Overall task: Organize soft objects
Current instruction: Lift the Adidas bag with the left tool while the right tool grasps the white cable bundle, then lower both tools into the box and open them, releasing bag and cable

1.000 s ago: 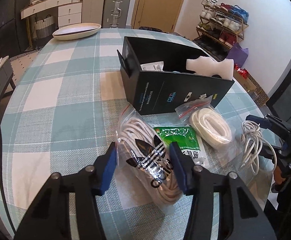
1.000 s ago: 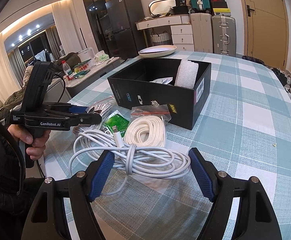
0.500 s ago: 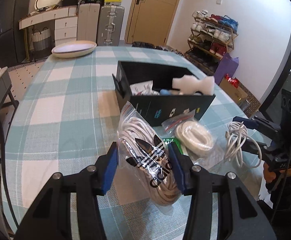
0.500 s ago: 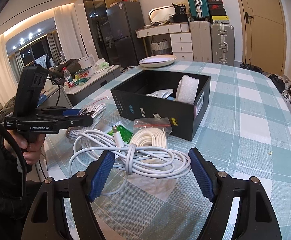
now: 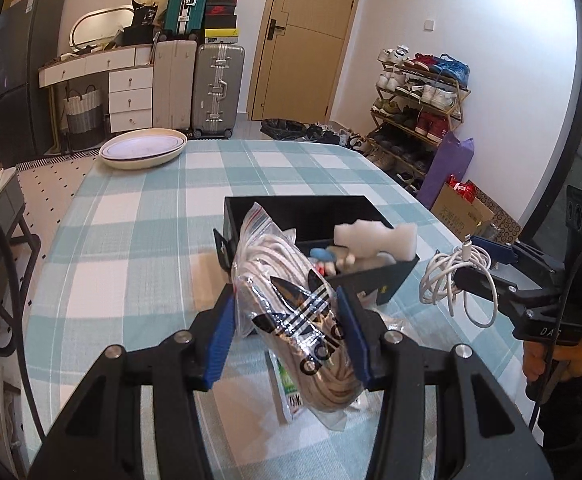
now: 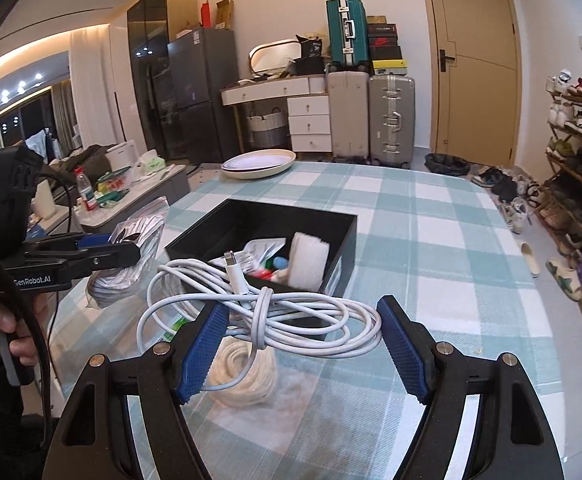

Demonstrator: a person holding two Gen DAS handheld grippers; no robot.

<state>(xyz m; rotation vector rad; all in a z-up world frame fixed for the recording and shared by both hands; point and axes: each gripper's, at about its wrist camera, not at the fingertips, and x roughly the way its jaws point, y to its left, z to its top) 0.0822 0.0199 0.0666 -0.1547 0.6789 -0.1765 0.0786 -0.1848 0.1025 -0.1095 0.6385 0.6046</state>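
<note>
Two loads hang in the air at once, and the coming move turns on how each lies relative to the box (image 6: 333,248) ahead. Nearest in the left wrist view, the left gripper (image 5: 287,330) is closed about halfway on a bagged cord (image 5: 291,300), a clear zip bag of coiled cord with a trefoil logo; both blue pads press its sides, and its long axis runs up and away from the fingers, with the sealed top leaning toward the box and the heavy end sagging below the jaws. In the right wrist view, the right gripper (image 6: 301,348) stands wider, clamped on a white cable (image 6: 267,312) whose bundle lies crosswise between the pads, with loose loops spilling out to the left and the plug end pointing up toward the box. Below it, a rope coil (image 6: 247,376) and a green packet (image 6: 177,326) lie on the checked table (image 6: 443,264), just in front of the box. The box sits straight ahead of both loads, open on top, already holding a foam block (image 6: 309,258) and small items on its right side, with its left half bare. Judging by the views, the right hand seems the nearer, its cable already overlapping the near wall, while the bag approaches from the box's left corner. A plate (image 6: 259,163) lies far beyond.
</note>
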